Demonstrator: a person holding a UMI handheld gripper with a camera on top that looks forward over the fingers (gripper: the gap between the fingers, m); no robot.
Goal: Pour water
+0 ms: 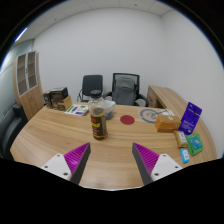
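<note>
A wooden table (60, 140) fills the foreground. The gripper (112, 160) hangs over its near edge with fingers wide apart, holding nothing, magenta pads (78, 156) facing inward. A jar (98, 118) with a pale lid stands upright on the table beyond the fingers, slightly nearer the left one, well apart from both. A purple box (191, 118) stands farther right. Two chairs (123, 89) sit behind the table.

Bare table (70, 132) is seen just ahead of the open gripper (111, 160), with nothing between its fingers; the way forward is blocked only by the jar (98, 120), and clutter (185, 130) crowds the right
</note>
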